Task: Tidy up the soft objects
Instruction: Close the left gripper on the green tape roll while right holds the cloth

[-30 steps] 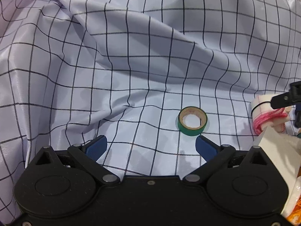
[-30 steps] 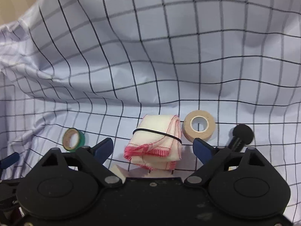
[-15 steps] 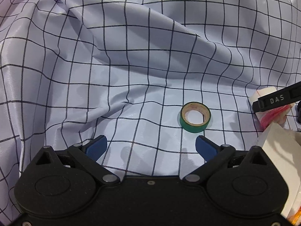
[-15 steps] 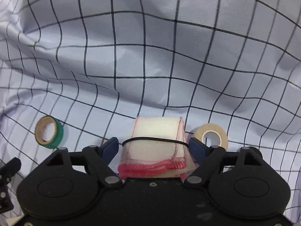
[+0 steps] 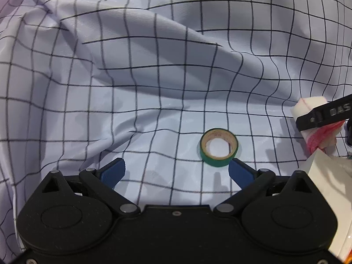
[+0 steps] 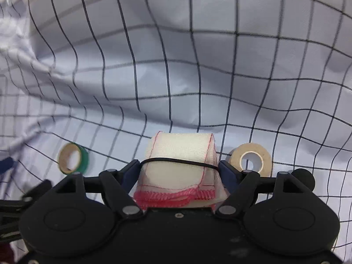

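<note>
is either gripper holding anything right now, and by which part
Right gripper: jaws closing on the banded folded cloth, at its two sides. Left gripper: open, holding nothing.

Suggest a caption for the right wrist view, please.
Right gripper closing around banded cloth roll, tape rolls either side.

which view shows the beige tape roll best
The right wrist view. The beige tape roll lies flat on the checked cloth there, hole and rim clear, just right of the folded cloth bundle. The left wrist view does not show it at all; only the green tape roll appears there.
</note>
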{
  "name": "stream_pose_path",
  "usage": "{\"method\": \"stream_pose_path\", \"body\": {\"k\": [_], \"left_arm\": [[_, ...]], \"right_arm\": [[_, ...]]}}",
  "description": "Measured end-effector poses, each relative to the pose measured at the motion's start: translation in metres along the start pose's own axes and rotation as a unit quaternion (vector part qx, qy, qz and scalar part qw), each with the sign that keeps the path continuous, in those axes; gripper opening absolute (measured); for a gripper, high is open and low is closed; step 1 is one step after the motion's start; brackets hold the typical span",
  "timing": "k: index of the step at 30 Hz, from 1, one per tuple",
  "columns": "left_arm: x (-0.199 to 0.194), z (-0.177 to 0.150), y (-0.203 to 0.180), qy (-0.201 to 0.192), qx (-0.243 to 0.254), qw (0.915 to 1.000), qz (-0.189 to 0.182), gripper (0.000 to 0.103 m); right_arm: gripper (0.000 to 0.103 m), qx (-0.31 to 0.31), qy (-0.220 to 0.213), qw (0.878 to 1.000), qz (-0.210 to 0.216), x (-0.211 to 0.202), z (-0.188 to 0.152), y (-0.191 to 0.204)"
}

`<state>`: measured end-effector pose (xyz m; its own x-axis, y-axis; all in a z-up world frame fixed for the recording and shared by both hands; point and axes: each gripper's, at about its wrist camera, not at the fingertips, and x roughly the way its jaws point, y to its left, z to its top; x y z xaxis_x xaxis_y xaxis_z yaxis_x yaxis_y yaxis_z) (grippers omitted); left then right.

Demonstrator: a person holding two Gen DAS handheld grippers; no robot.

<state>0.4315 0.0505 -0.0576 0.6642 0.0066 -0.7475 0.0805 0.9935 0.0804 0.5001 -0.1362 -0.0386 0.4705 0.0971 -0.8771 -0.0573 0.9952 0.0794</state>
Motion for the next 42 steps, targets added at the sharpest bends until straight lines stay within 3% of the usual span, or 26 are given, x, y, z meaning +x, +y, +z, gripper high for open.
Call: {"method": "stream_pose_path", "body": {"k": [8,11,14,18,27,30,34,38,42], "left_arm": [[0.021,0.011,-0.024,0.009,0.027,0.9996,-0.003,0.097],[0.03,0.013,-0.03,0.016,0.04,0.9991,-0.001,0.083],[0.035,0.016,-0.029,0.028,0.043,0.9986,-0.008,0.081],[0.036,0.017,-0.028,0.032,0.057,0.9978,-0.011,0.081],[0.044,0.015,-0.032,0.051,0.069,0.9957,-0.035,0.061],[0.047,0.019,-0.029,0.058,0.063,0.9953,-0.046,0.061],[0.05,0.023,-0.028,0.058,0.072,0.9946,-0.046,0.061],[0.056,0.033,-0.024,0.056,0.075,0.9936,-0.064,0.047],[0.052,0.036,-0.02,0.042,0.071,0.9952,-0.053,0.047]], "right_arm": [[0.077,0.014,-0.033,0.999,0.017,-0.036,-0.007,-0.01],[0.077,0.011,-0.047,0.999,0.017,-0.043,-0.008,-0.013],[0.077,0.006,-0.059,0.998,0.016,-0.053,-0.012,-0.016],[0.077,-0.008,-0.069,0.998,0.012,-0.052,-0.017,-0.013],[0.077,-0.022,-0.071,0.997,0.014,-0.05,-0.022,-0.01],[0.077,-0.027,-0.068,0.997,0.011,-0.048,-0.024,-0.008],[0.077,-0.027,-0.064,0.998,0.01,-0.045,-0.025,-0.007],[0.077,-0.024,-0.065,0.998,0.011,-0.045,-0.023,-0.006],[0.077,-0.026,-0.072,0.997,0.01,-0.048,-0.02,-0.002]]}}
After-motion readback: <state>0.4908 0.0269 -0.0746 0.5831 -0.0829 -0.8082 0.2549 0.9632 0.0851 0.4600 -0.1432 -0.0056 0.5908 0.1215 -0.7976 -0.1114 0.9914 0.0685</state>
